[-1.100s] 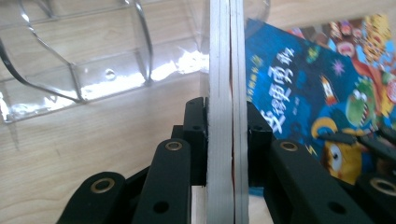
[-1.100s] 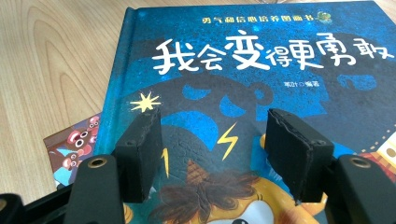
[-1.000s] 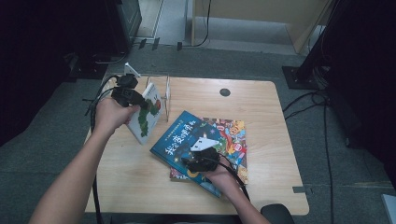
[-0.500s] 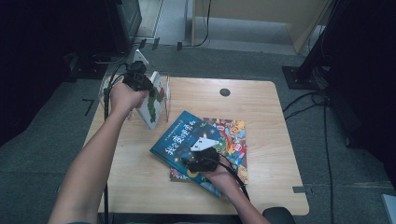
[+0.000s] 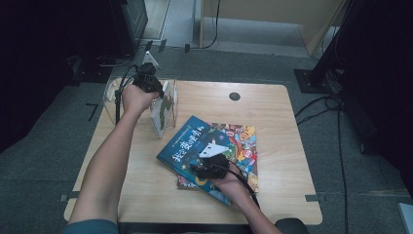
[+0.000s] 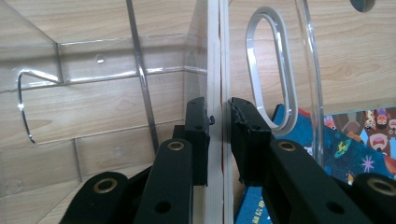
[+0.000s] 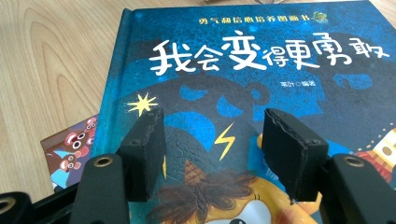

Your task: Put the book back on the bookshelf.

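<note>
A thin white-edged picture book (image 6: 219,70) stands upright in the clear acrylic rack (image 6: 93,93) at the wooden surface's (image 5: 272,112) far left corner, its cover hidden edge-on. The left gripper's (image 6: 220,119) jaws are clamped on its edge. The right gripper (image 7: 212,154) hovers, jaws apart and holding nothing, over a blue hardcover book (image 7: 261,84) lying on another colourful book (image 5: 243,146).

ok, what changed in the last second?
The left hand-held gripper, shut on a thin book, carried it up and away toward the clear acrylic book rack at the table's far left corner. The right hand-held gripper stayed open over the blue picture book.
</note>
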`<state>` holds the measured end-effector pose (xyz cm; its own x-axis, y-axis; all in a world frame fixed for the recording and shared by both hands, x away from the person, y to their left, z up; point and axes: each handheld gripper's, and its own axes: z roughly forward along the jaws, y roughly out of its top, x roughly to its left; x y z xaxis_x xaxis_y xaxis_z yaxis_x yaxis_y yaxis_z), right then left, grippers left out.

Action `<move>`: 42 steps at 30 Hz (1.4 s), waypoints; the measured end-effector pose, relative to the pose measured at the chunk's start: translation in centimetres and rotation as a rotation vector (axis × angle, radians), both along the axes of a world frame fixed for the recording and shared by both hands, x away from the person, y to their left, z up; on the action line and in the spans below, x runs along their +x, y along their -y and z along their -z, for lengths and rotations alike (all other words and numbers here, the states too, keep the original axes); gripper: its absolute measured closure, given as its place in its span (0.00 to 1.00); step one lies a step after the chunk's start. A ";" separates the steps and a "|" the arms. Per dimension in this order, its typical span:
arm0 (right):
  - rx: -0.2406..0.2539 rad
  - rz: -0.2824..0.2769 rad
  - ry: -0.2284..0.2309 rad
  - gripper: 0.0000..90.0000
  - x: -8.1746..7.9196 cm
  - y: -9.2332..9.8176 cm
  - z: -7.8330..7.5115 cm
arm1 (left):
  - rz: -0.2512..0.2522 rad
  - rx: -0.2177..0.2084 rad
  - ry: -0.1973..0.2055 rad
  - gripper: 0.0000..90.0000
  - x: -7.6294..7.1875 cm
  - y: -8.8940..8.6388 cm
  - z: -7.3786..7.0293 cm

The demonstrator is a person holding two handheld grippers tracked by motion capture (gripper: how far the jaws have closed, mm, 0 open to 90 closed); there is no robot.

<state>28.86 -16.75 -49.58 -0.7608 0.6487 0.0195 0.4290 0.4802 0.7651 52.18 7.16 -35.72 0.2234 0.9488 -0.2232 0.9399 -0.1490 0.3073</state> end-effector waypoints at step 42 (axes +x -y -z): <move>0.005 0.009 0.000 0.51 0.0 0.2 0.0 | 0.129 -0.104 0.097 0.63 -6.2 -3.1 -4.2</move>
